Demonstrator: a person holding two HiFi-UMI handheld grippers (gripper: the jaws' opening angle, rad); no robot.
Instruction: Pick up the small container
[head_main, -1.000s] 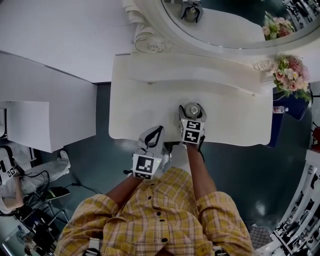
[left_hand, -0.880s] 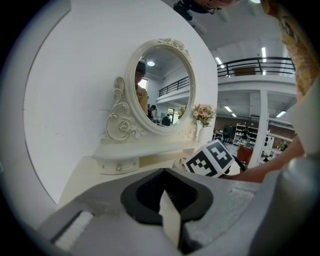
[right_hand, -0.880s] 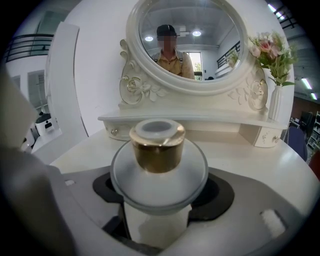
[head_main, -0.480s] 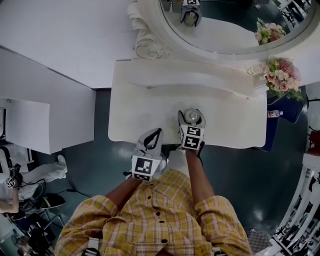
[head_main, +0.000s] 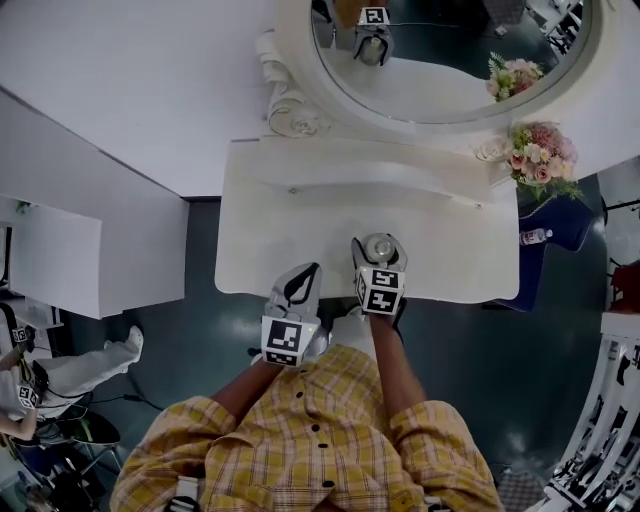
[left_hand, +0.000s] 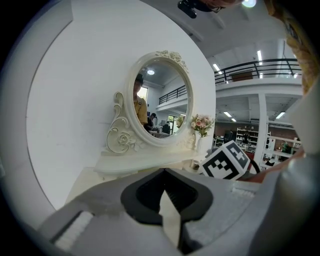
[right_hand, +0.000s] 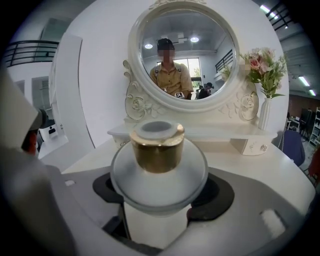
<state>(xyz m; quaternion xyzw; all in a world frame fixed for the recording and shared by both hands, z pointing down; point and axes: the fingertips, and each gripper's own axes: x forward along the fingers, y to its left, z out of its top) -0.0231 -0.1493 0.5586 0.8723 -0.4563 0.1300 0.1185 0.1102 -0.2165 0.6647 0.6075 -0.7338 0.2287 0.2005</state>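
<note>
Right gripper (head_main: 379, 243) was clamped on the small container (right_hand: 158, 167) at centre frame, near the dressing table's (head_main: 300, 230) front edge; left gripper (left_hand: 163, 170) had jaws together, empty, so best a straight lift, steady squeeze, gold cap upright.

Nothing readable anywhere, no words, no numbers. The near-left marker cube (head_main: 283, 340) carries only black-and-white squares, and the small container (right_hand: 158, 172) shows no legible label.
</note>
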